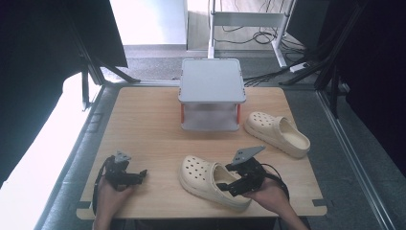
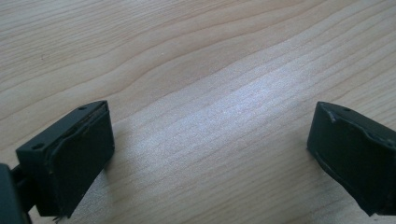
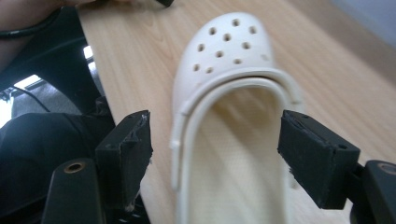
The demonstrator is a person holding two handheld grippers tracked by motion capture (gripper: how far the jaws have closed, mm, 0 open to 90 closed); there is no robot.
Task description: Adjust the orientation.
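Two cream perforated clogs lie on the wooden table (image 1: 143, 124). The near clog (image 1: 203, 175) sits at the front centre, toe pointing left and away; the other clog (image 1: 277, 134) lies at the right, apart from it. My right gripper (image 1: 226, 177) is open at the near clog's heel. In the right gripper view its jaws stand on either side of the clog (image 3: 229, 46), wide of the heel opening, with the right gripper (image 3: 215, 149) holding nothing. At the front left my left gripper (image 1: 141, 176) is open over bare wood, the left gripper (image 2: 210, 154) having nothing between its jaws.
A grey two-level stand (image 1: 212, 79) with red posts rises at the back centre of the table. The table's front edge runs just below both hands. Dark frame legs and cables lie on the floor beyond the table.
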